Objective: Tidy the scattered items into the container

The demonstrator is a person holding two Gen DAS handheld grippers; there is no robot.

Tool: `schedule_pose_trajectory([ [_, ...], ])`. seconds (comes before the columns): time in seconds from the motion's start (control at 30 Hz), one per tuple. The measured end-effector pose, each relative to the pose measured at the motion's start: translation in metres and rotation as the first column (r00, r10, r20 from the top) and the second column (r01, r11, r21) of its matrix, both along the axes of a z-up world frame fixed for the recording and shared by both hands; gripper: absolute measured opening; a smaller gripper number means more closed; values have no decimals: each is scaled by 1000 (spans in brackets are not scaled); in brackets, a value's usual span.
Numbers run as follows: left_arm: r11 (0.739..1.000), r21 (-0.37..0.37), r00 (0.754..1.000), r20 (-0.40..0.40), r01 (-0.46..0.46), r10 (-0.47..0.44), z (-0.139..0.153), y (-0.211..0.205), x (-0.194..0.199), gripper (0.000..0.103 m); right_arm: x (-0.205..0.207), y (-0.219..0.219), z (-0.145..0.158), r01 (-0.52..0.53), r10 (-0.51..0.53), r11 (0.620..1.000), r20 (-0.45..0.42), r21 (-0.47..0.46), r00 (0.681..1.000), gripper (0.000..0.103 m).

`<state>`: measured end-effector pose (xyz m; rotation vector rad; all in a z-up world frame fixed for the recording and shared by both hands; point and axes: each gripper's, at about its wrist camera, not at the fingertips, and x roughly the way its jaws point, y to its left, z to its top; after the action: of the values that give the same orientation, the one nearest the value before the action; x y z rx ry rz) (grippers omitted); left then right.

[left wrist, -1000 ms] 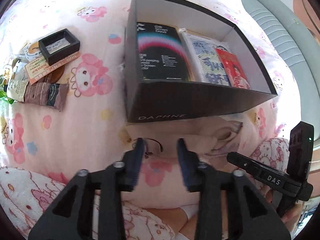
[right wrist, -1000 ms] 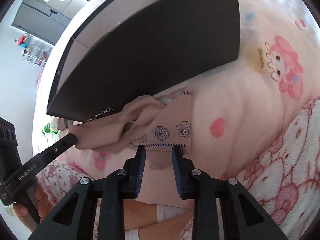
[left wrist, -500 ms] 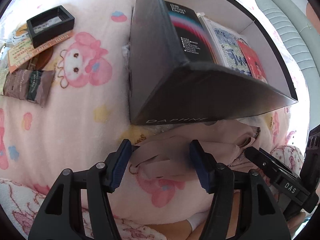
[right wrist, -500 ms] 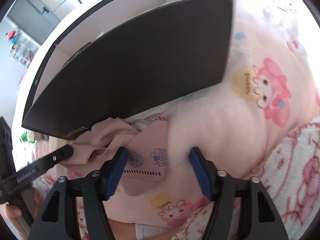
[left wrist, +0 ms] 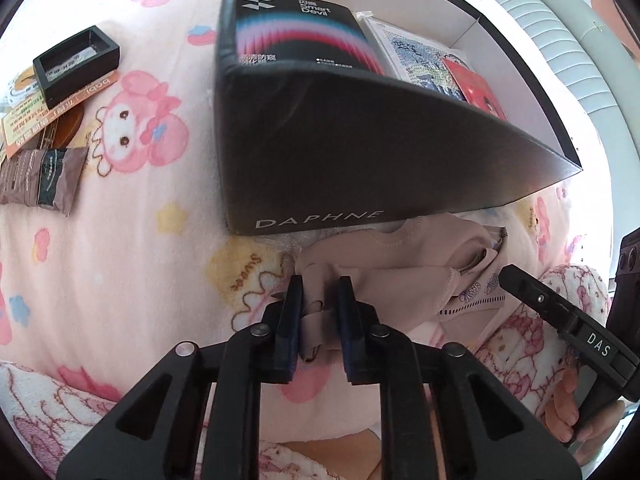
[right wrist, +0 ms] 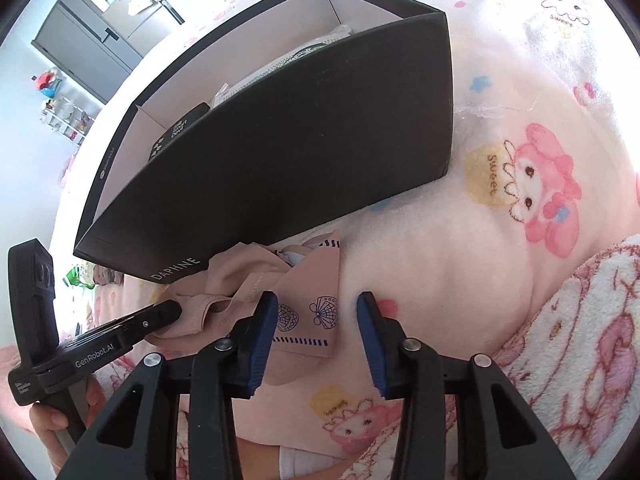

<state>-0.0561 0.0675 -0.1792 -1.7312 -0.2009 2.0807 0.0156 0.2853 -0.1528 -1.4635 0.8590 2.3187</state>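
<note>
We see a beige garment [left wrist: 384, 276] crumpled on the pink cartoon-print blanket [left wrist: 120, 280], pressed up against the near wall of the black box [left wrist: 360, 168] marked DAPHNE. The left tongs [left wrist: 318, 312] have just been closing and now pinch a fold at the garment's left end between their blue pads. The right tongs [right wrist: 318, 336] have also just been narrowing but stand apart, straddling the shell-printed edge [right wrist: 308, 316] of the garment without pressing on it. Inside the box lie a dark package with rainbow stripes [left wrist: 304, 36], a blue-patterned packet [left wrist: 416, 60] and a red card [left wrist: 472, 88]. Well off to the left on the blanket sit a small black tray [left wrist: 76, 64], an orange card [left wrist: 52, 116] under it and a brown sachet [left wrist: 40, 180].
</note>
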Motion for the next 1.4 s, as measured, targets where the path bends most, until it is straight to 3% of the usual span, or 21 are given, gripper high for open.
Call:
schedule_pose_trajectory([
  [0.23, 1000, 1, 1000, 14, -9, 9, -1, 0, 0, 15, -12, -13, -1, -52, 52, 997, -3, -54, 999, 38],
  [0.47, 999, 11, 999, 42, -33, 33, -3, -4, -4, 28, -31, -22, -15, -74, 77, 995, 34, -65, 996, 40],
  [0.5, 1000, 6, 999, 45, -26, 26, -3, -3, -4, 26, -32, -22, -18, -70, 73, 995, 36, -71, 997, 40],
  [0.53, 1000, 0, 999, 49, -18, 18, -2, 0, -12, 5, -32, -22, -17, -66, 68, 995, 25, -75, 997, 39],
  [0.57, 1000, 7, 998, 54, -19, 18, 0, 0, -11, 5, -32, -23, -15, -71, 72, 995, 15, -76, 997, 15],
  [0.6, 999, 42, 998, 64, -31, 28, 4, -3, -9, 5, -31, -23, -10, -73, 73, 995, -2, -72, 997, 4],
  [0.67, 990, 137, 997, 69, -33, 24, 18, -9, -4, 5, -24, -22, 4, -73, 68, 993, -58, -90, 996, 4],
  [0.77, 990, 139, 1000, -13, -6, 8, 45, -12, 3, 5, -18, -26, 33, -103, 99, 994, -115, -29, 988, 4],
  [0.9, 995, 103, 999, -50, 0, 5, 59, -12, 3, 5, -35, -16, 46, -116, 109, 992, -148, -43, 983, 4],
  [1.0, 982, 187, 999, -52, 6, 4, 74, -21, 7, 5, -28, -31, 56, -117, 105, 991, -168, -63, 980, 4],
  [1.1, 974, 223, 994, -109, 47, -23, 100, -22, 16, 5, -20, -32, 79, -133, 119, 990, -217, -54, 969, 4],
  [1.23, 964, 252, 983, -183, 80, -34, 126, 17, -12, 5, -13, -21, 92, -138, 123, 990, -272, -40, 954, 4],
  [1.4, 965, 242, 964, -262, 102, -36, 154, 34, -39, 5, -28, -2, 127, -116, 125, 992, -340, 46, 932, 4],
])
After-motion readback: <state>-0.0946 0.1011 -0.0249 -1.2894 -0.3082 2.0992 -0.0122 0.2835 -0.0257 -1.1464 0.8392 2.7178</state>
